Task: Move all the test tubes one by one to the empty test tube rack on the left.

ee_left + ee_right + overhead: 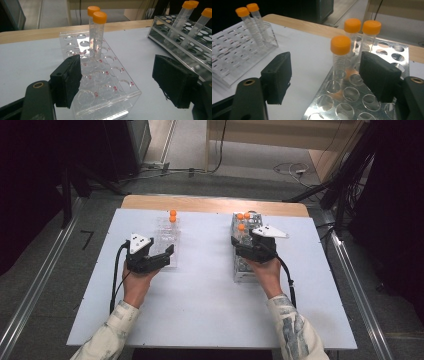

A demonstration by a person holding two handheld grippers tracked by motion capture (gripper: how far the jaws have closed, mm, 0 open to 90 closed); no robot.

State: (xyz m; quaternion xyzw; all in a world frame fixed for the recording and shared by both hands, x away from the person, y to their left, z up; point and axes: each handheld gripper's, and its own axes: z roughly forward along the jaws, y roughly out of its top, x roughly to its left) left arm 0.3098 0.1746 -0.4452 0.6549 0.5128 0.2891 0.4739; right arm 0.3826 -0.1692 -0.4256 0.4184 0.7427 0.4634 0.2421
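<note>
While both hands hover over it, the white table carries two racks set well apart. On the person's right stands the metal rack, a perforated frame whose round holes show clearly in the right gripper view. On the person's left sits the clear plastic rack, its holes labelled in red, seen close up in the left gripper view.

Next in size come the two tools. The left gripper rests at the near end of the clear plastic rack; its jaws stand apart and grasp nothing, one on either side of the rack's near corner without pressing on it. The right gripper hangs over the middle of the metal rack, its jaws likewise spread and empty. The nearest tube rises between the two jaws, a little beyond them, and neither pad touches it.

Smallest are the orange-capped tubes. Three stand upright in the metal rack: the front tube is the one nearest the right gripper, with a pair of tubes side by side just behind it, toward the far end. Two more tubes stand close together in the far part of the clear plastic rack, well beyond the left gripper's jaws.
</note>
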